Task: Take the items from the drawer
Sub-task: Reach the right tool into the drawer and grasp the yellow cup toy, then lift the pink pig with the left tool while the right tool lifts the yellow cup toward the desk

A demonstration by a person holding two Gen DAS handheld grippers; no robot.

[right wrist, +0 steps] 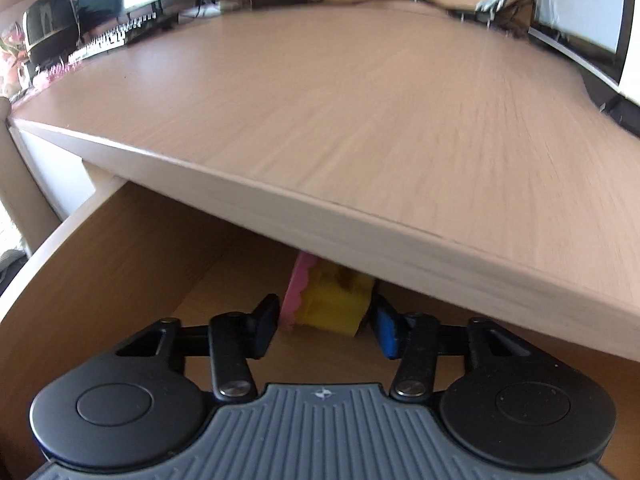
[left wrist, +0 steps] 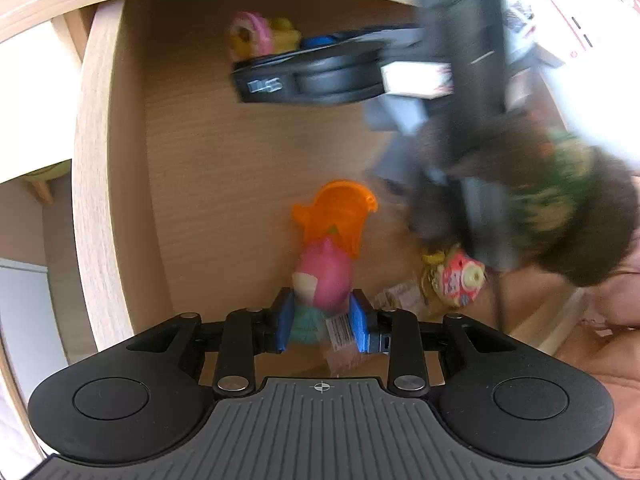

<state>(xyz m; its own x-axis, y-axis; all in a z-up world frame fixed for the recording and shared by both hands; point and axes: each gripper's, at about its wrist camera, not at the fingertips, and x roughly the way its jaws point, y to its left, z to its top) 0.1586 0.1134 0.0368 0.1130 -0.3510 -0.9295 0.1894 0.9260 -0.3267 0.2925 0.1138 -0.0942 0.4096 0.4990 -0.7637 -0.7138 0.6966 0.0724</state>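
Two blue pads of the left gripper (left wrist: pixel 322 322) pinch a pink, orange-haired doll (left wrist: pixel 326 268) near the drawer (left wrist: pixel 192 168) front, its long axis running away toward the back. The right gripper (right wrist: pixel 324 326), spread wide, brackets a yellow block toy (right wrist: pixel 334 308) at the drawer's back, under the desktop (right wrist: pixel 360 120) edge.

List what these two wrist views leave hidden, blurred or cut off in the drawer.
- Left wrist view: the right gripper and the arm behind it are motion-blurred; whether it holds anything is unreadable.
- Left wrist view: the pink-and-yellow toy is half hidden by that gripper.
- Left wrist view: the mermaid doll has its lower end hidden between the left gripper.
- Right wrist view: the yellow block toy is partly covered by the desktop.
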